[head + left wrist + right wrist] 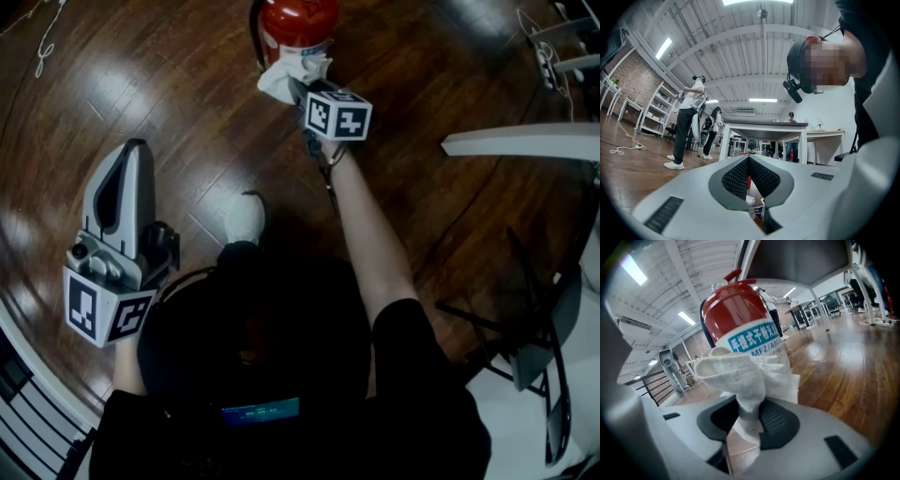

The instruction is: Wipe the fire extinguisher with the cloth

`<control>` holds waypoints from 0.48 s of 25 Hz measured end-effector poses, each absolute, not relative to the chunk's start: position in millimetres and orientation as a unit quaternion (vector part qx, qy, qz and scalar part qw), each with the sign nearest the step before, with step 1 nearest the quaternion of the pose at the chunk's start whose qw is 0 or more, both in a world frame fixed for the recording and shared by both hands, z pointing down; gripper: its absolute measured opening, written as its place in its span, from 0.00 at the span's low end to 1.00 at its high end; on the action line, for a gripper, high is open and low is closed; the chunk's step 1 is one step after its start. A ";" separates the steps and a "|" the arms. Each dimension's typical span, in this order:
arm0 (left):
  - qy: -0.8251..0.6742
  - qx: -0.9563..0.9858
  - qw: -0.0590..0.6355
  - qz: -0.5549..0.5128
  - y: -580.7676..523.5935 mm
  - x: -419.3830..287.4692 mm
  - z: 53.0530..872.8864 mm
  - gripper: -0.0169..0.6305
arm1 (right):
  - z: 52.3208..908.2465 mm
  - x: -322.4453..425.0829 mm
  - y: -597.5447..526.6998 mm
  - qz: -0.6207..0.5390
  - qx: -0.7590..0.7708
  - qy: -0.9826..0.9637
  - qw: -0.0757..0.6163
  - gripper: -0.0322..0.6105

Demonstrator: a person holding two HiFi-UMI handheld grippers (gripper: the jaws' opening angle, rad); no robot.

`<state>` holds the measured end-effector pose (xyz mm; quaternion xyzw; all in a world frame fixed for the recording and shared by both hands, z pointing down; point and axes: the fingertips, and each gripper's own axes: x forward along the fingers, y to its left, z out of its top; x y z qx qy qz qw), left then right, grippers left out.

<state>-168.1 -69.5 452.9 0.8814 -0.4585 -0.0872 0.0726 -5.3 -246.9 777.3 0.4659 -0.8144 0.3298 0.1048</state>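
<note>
A red fire extinguisher (295, 23) stands on the wooden floor at the top of the head view; in the right gripper view the extinguisher (740, 319) shows a white and blue label. A white cloth (745, 376) is pinched in my right gripper (747, 416) and presses against the cylinder's lower side. From above, the cloth (292, 73) bunches between the right gripper (305, 89) and the extinguisher. My left gripper (129, 159) is held low at the left, away from the extinguisher, jaws together with nothing between them (749, 161).
A white table edge (520, 142) and a black chair frame (525, 319) lie at the right. My white shoe (246, 217) rests on the floor. Cables (45, 42) trail at the top left. Two people (689, 124) stand by shelving beyond a table (764, 129).
</note>
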 end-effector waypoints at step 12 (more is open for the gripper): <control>-0.451 0.885 0.077 -0.085 -81.1 -165.2 455.5 0.03 | 824.6 -6.8 -246.7 0.336 0.462 -0.807 0.146 0.27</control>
